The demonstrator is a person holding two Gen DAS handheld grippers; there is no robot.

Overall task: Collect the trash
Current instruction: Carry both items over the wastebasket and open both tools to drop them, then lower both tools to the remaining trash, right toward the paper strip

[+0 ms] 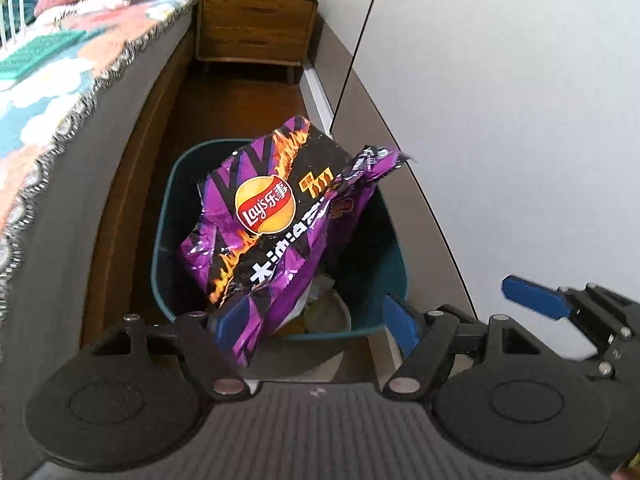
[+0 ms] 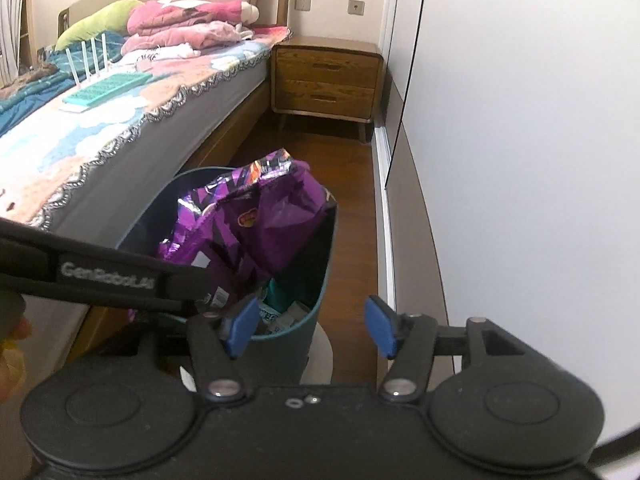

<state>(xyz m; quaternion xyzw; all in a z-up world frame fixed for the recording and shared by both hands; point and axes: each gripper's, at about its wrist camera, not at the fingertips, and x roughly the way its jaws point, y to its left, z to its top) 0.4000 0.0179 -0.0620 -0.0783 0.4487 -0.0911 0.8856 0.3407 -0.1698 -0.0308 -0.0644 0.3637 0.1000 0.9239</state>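
**Chip bag released over the bin, both tongs apart**

The left tongs (image 1: 316, 320) are seen with jaws apart; the lower end of the purple chip bag (image 1: 268, 216) lies between them, but no pad is pressed on it. The right tongs (image 2: 312, 330) are likewise spread and empty, with only the near rim of the teal bin (image 2: 320, 280) between the blue pads.

Just ahead of and below both tongs, the bag is lodged in the bin's mouth, its long axis tilted from the left tongs up and away, the torn top jutting over the far rim. The left tongs are judged nearer, so a downward push along that axis would probably fall to them.

Beyond the bin, a wooden nightstand (image 2: 326, 76) stands by the bed (image 2: 120, 140).
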